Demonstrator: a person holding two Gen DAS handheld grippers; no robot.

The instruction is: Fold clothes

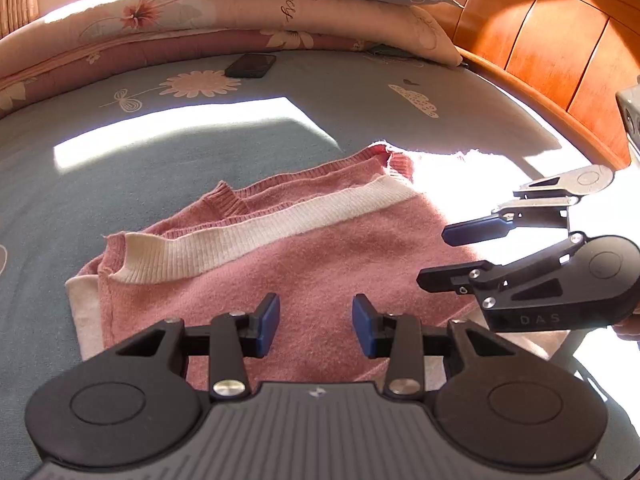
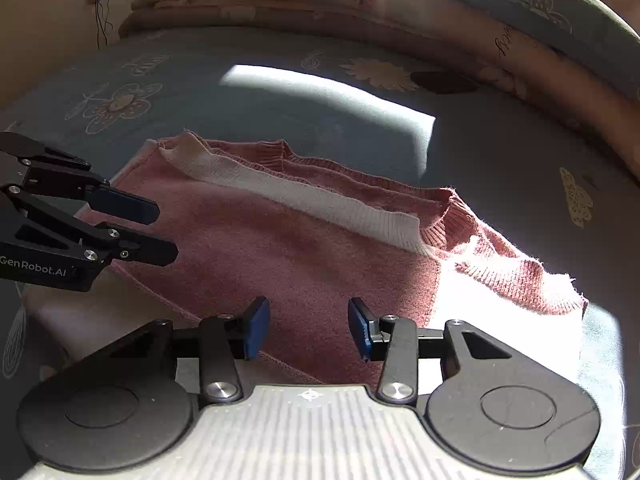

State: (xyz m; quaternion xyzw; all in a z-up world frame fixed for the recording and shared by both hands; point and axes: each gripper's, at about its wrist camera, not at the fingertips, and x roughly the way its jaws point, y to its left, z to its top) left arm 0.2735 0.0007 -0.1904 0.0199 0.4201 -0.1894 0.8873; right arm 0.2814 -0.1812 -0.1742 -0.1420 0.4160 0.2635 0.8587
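Observation:
A pink knitted sweater (image 1: 320,256) with a white ribbed band (image 1: 256,232) lies folded on the blue-grey bedsheet; the right wrist view shows it too (image 2: 280,248). My left gripper (image 1: 316,320) hovers just above its near edge, open, with nothing between the blue pads. My right gripper (image 1: 432,257) comes in from the right over the sweater's sunlit end, also open and empty. In the right wrist view my right gripper (image 2: 308,324) stands over the sweater's near hem, and my left gripper (image 2: 166,232) reaches in from the left edge.
A dark phone (image 1: 251,65) lies on the sheet farther back. Stacked pillows (image 1: 320,4) and a folded floral quilt (image 1: 120,40) line the far side. A wooden headboard (image 1: 540,40) runs along the right. Bright sun patches fall across the bedsheet (image 1: 180,128).

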